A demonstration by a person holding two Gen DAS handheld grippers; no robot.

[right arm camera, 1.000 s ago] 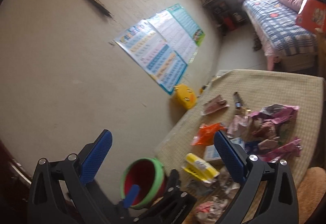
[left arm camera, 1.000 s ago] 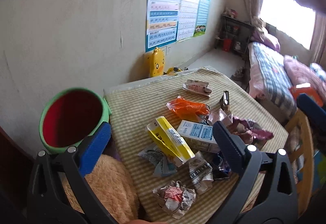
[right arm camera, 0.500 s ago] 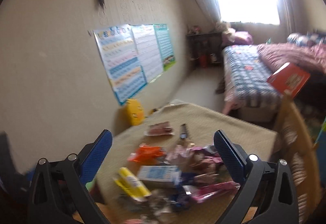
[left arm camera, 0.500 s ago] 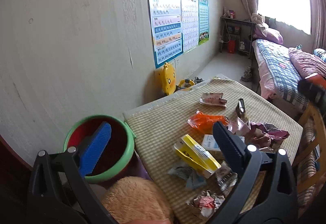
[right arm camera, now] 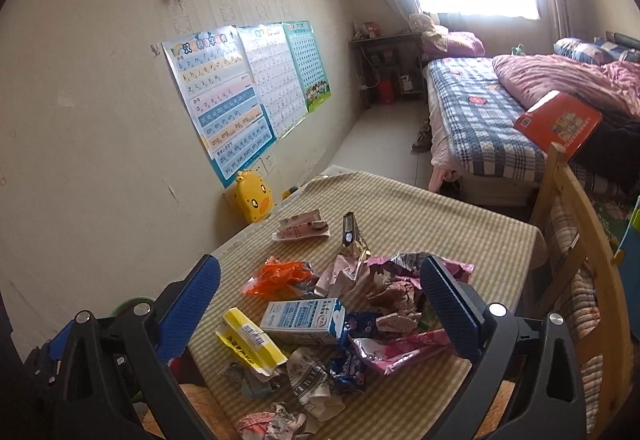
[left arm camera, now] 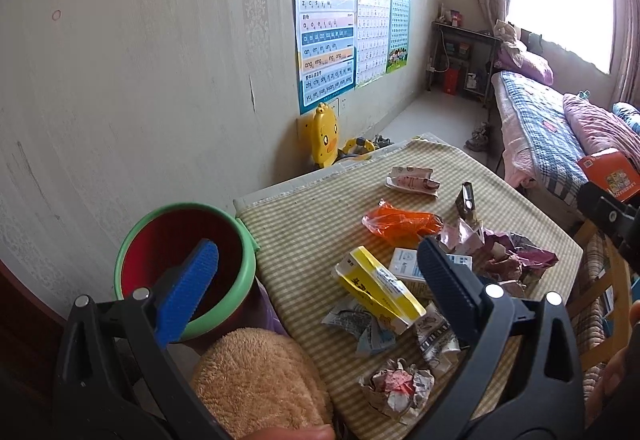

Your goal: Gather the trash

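Litter covers a small table with a checked cloth [left arm camera: 312,224] [right arm camera: 432,215]: a yellow carton [left arm camera: 378,290] [right arm camera: 250,344], a white and blue milk box [right arm camera: 304,320] [left arm camera: 404,266], an orange wrapper [left arm camera: 400,222] [right arm camera: 280,278], pink wrappers [right arm camera: 400,280] [left arm camera: 516,256] and a crumpled paper ball [left arm camera: 396,388]. A red bin with a green rim [left arm camera: 184,268] stands at the table's left corner. My left gripper [left arm camera: 316,276] hovers open over bin and table, holding nothing. My right gripper [right arm camera: 320,296] is open above the litter pile, empty.
A tan plush cushion [left arm camera: 260,380] lies below the bin. A wooden chair [right arm camera: 580,240] stands at the table's right. A yellow duck toy [left arm camera: 324,133] leans on the postered wall. A bed with a red book [right arm camera: 556,121] lies beyond.
Both views have pulled back and levelled out. The right gripper swung from facing the wall to facing the table's litter. The bin now shows further from the left gripper.
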